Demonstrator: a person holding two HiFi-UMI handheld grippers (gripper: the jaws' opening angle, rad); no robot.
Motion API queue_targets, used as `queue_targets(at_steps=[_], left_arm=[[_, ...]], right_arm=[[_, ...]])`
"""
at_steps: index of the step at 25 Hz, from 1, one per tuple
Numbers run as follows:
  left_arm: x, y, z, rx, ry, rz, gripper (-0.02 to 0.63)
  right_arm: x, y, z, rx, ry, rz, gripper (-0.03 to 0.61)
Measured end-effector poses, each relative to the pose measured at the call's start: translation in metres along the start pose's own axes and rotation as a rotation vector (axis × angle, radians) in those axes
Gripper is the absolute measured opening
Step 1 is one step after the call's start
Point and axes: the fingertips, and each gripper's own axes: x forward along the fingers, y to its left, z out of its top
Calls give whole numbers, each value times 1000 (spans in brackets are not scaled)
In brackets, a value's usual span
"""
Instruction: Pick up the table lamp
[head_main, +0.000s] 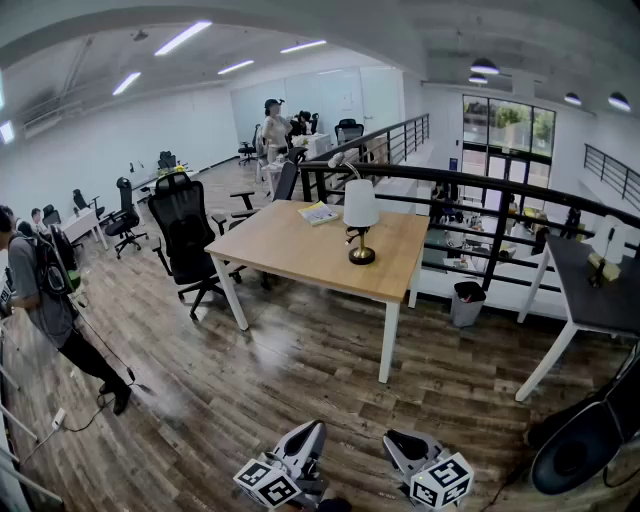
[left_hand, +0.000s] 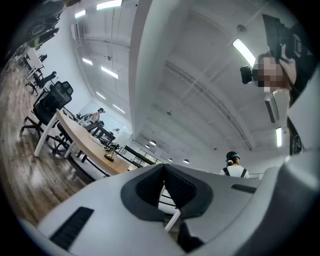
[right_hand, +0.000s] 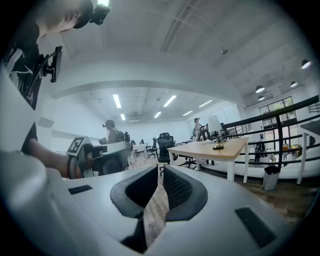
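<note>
Pale wood tops the one large counter (head_main: 290, 250) at the middle of the head view, set on white legs. On it stands the single table lamp (head_main: 360, 225), upright, with a white shade over a brass-coloured stem and round base, toward the counter's right end. One flat printed item (head_main: 318, 212), perhaps a booklet, lies on the same top just left of the lamp and apart from it. One black office chair (head_main: 185, 235) stands against the counter's left side. One dark waste bin (head_main: 466, 303) sits on the floor to the right of the counter, beside the black railing (head_main: 500, 190). A second, dark-topped counter (head_main: 590, 290) fills the right edge.

Two claws show at the bottom of the frame, well apart from the lamp, each with one marker cube. The left claw (head_main: 305, 440) has its two jaws pressed together with nothing between them. The right claw (head_main: 405, 448) also has its jaws meeting at the tips, and only the wood floor shows through the gap behind them. Neither touches anything.

Two people stand in plain sight in the head view: one (head_main: 40, 300) at the left edge with a backpack, and one (head_main: 275, 125) at the far back of the room.
</note>
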Motion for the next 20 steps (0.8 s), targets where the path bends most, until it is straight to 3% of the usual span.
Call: queue_targets(at_steps=[7, 20], left_arm=[[62, 33, -11, -22, 25, -36, 11], [181, 120, 8, -59, 94, -135, 11]], right_arm=[[37, -54, 2, 5, 13, -26, 55], [141, -146, 30, 38, 5, -104, 55]])
